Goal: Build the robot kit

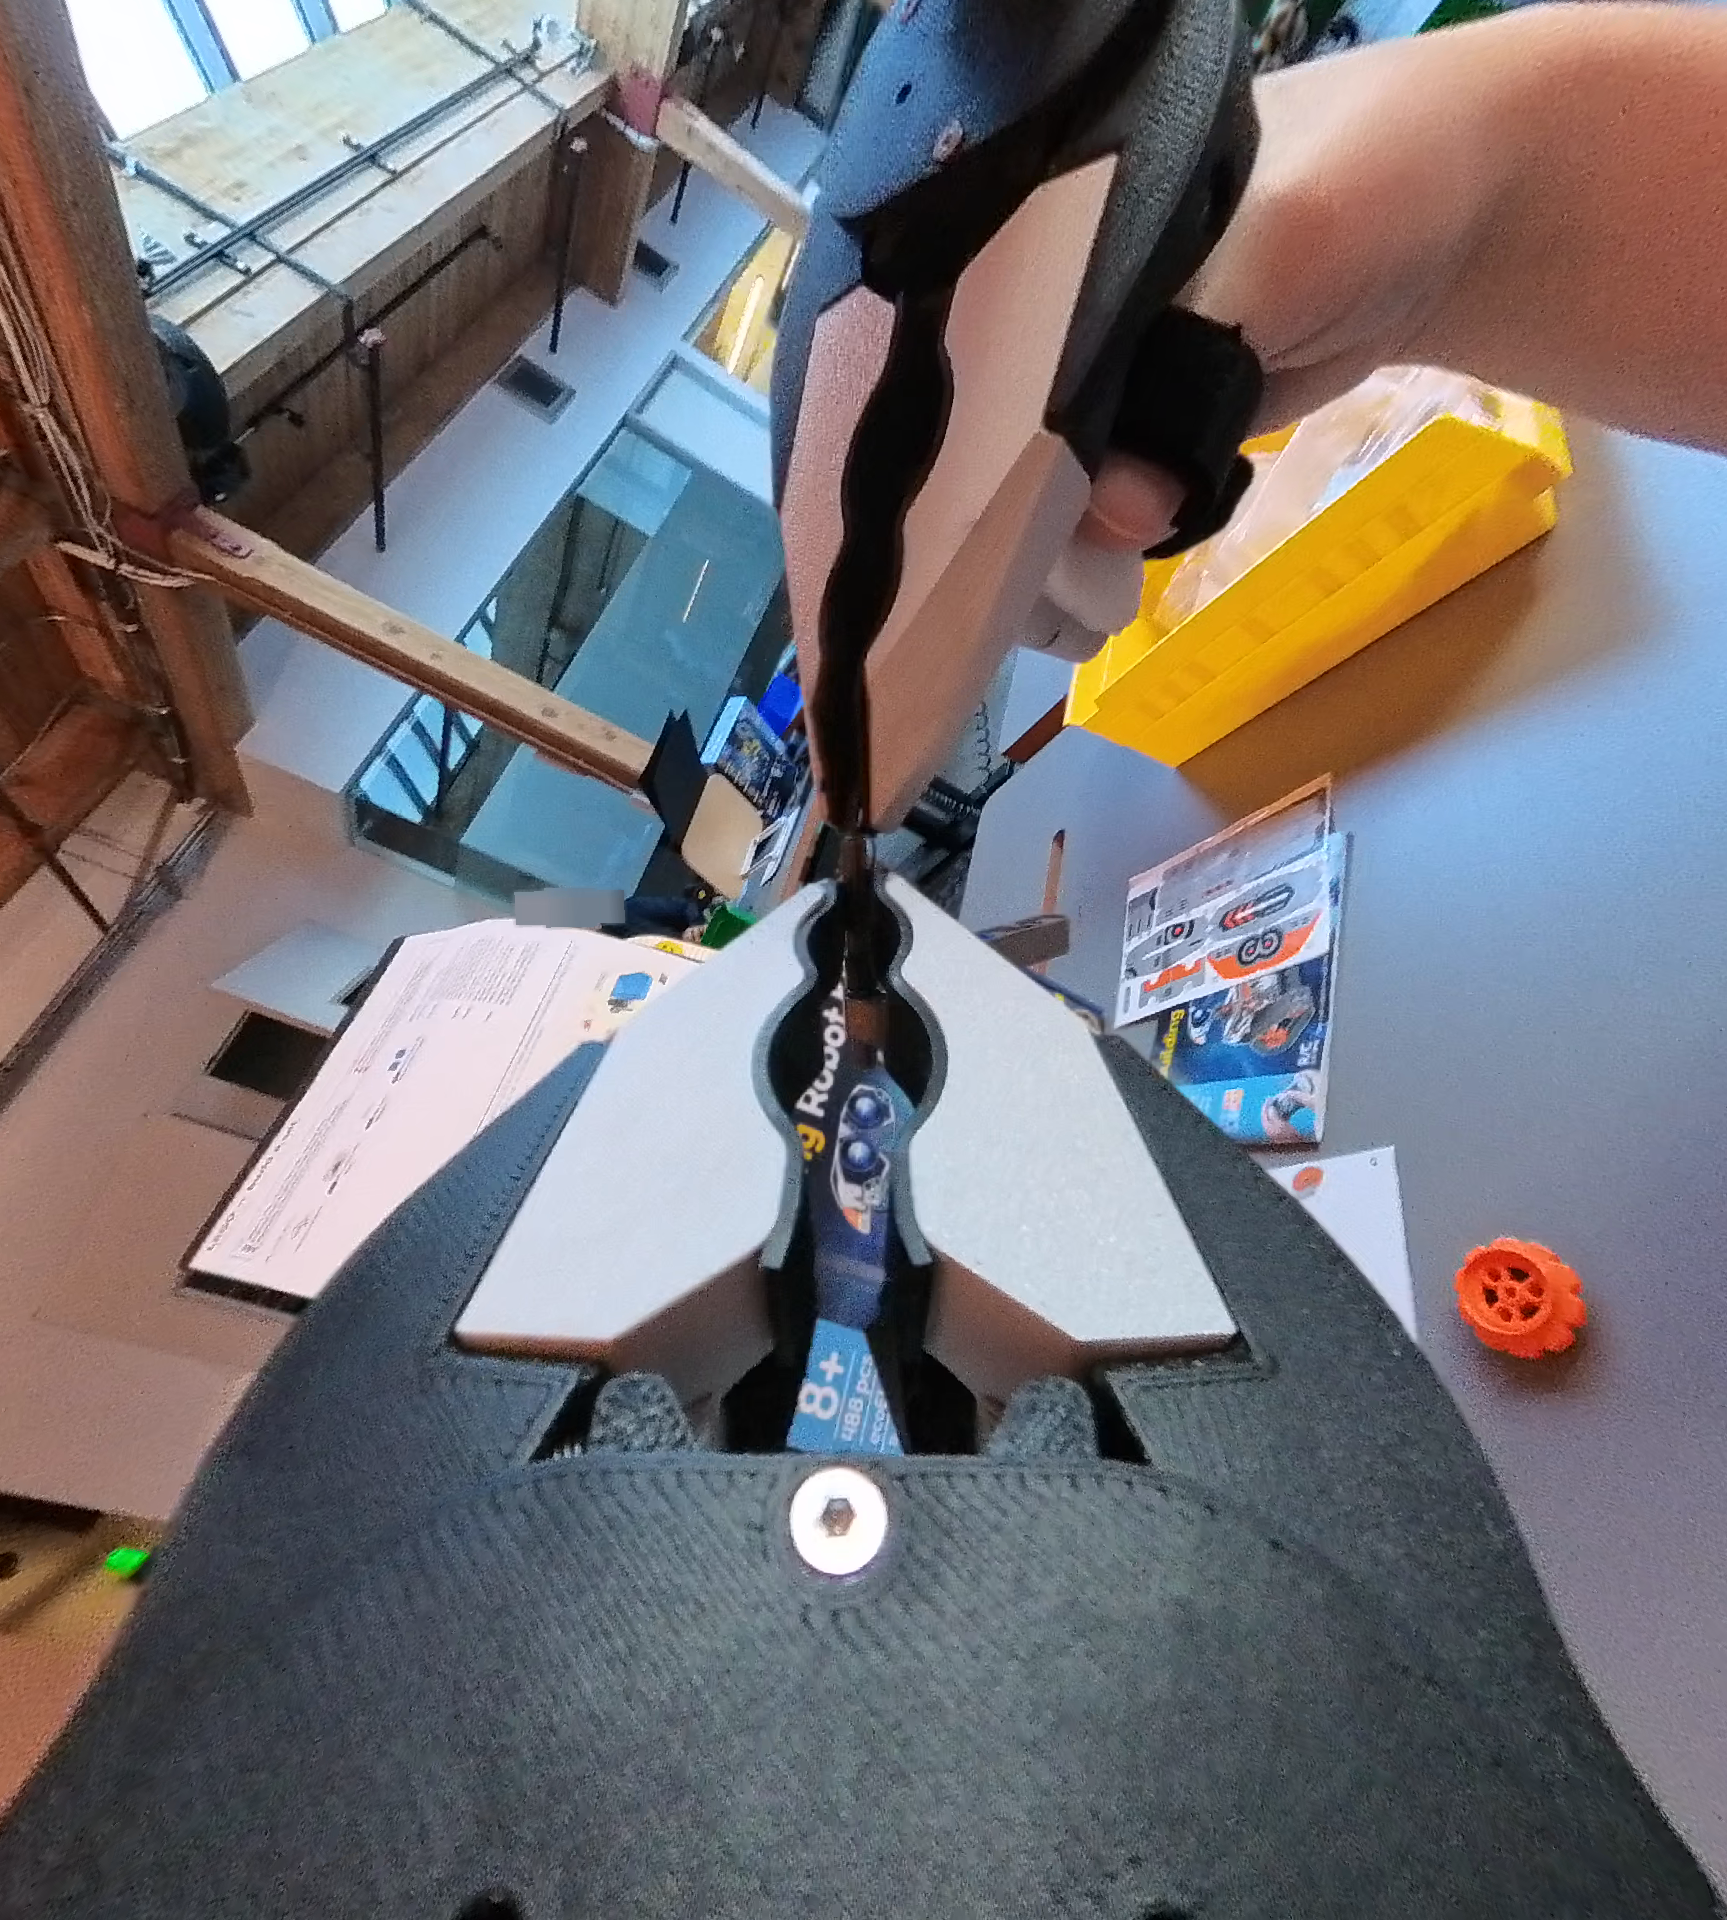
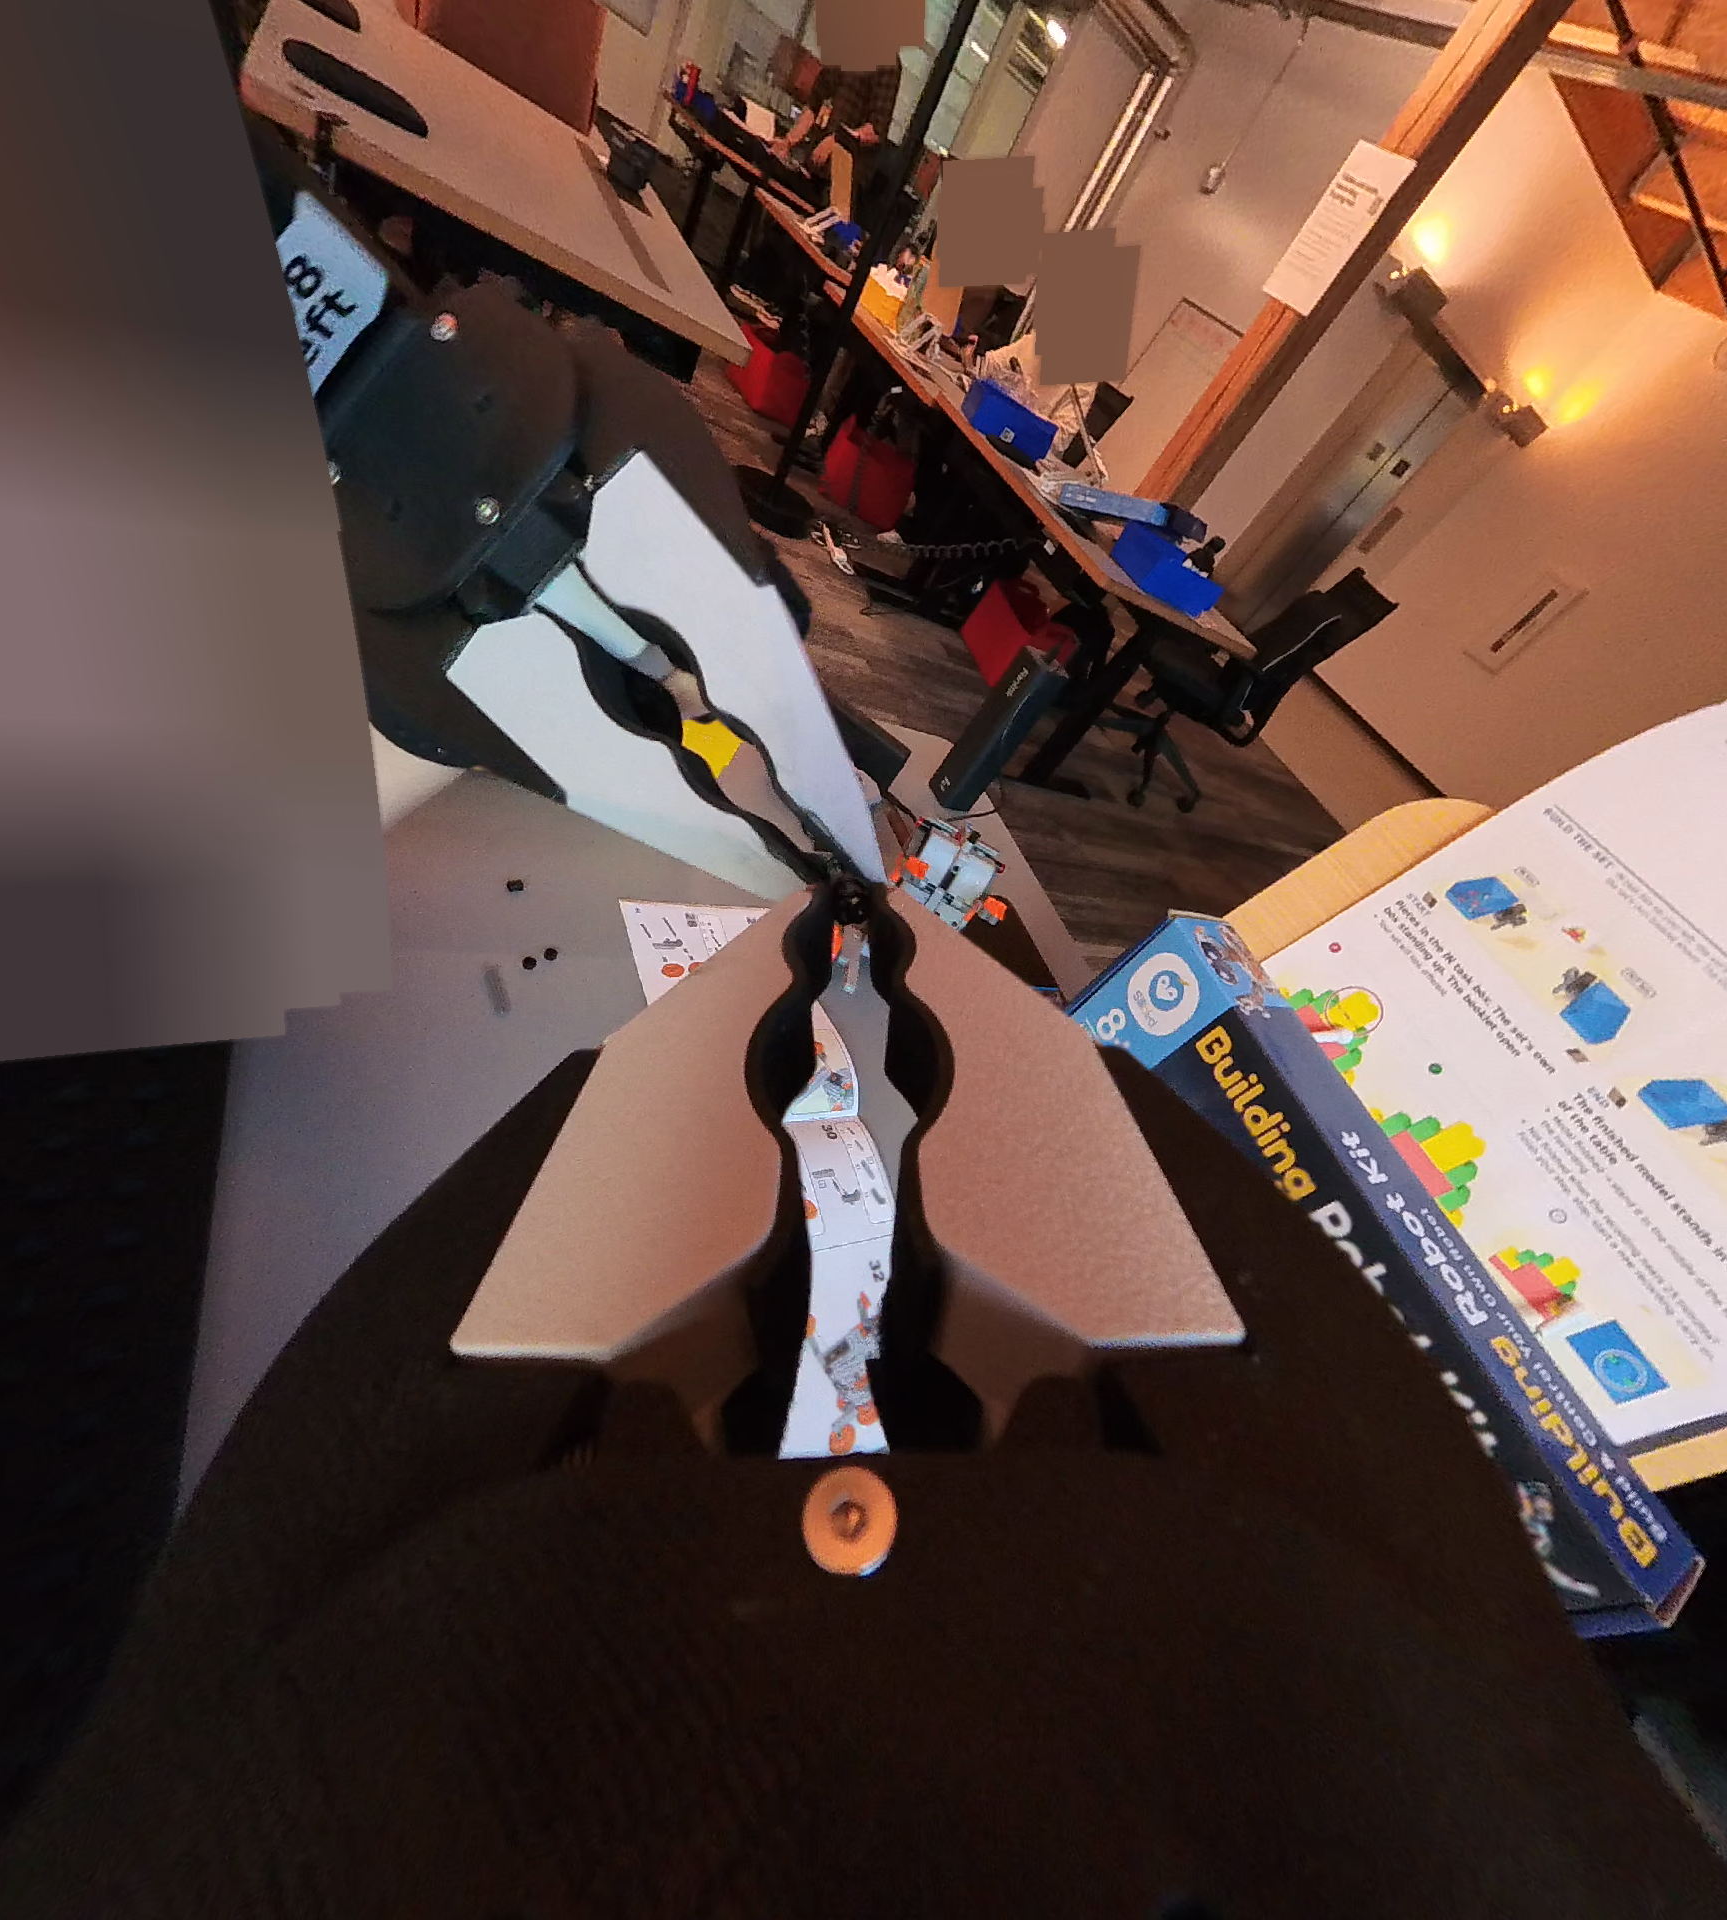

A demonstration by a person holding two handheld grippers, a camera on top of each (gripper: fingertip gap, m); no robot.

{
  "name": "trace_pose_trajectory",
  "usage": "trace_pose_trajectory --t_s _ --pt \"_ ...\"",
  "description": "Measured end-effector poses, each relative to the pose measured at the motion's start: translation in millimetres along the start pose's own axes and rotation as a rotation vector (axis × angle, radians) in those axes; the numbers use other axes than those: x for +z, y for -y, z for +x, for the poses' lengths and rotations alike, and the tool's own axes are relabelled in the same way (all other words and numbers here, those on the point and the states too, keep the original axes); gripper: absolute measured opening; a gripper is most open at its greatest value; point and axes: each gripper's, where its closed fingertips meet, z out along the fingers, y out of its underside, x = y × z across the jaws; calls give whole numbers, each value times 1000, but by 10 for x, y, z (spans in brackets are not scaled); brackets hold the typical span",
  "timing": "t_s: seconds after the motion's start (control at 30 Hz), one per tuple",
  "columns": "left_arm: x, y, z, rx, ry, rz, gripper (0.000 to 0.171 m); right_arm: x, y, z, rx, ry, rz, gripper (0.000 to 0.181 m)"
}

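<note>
Meeting tip to tip, the left gripper (image 1: 857, 883) and right gripper (image 2: 843, 902) both pinch a small dark pin (image 2: 846, 894) between closed fingers, above a grey table (image 1: 1617, 935). An orange wheel (image 1: 1519, 1296) lies to the right, a yellow bin (image 1: 1337, 582) farther off.

The wheel (image 1: 1519, 1296) is orange, the bin (image 1: 1326, 582) is yellow, and the box (image 2: 1378, 1257) is dark blue with yellow letters.
</note>
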Motion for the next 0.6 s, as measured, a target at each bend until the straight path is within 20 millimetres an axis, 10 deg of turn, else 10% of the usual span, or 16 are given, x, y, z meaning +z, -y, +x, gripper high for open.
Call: trace_pose_trajectory --t_s 0.6 --pt "326 -298 76 191 101 -228 0 47 -164 201 169 -47 -47 4"
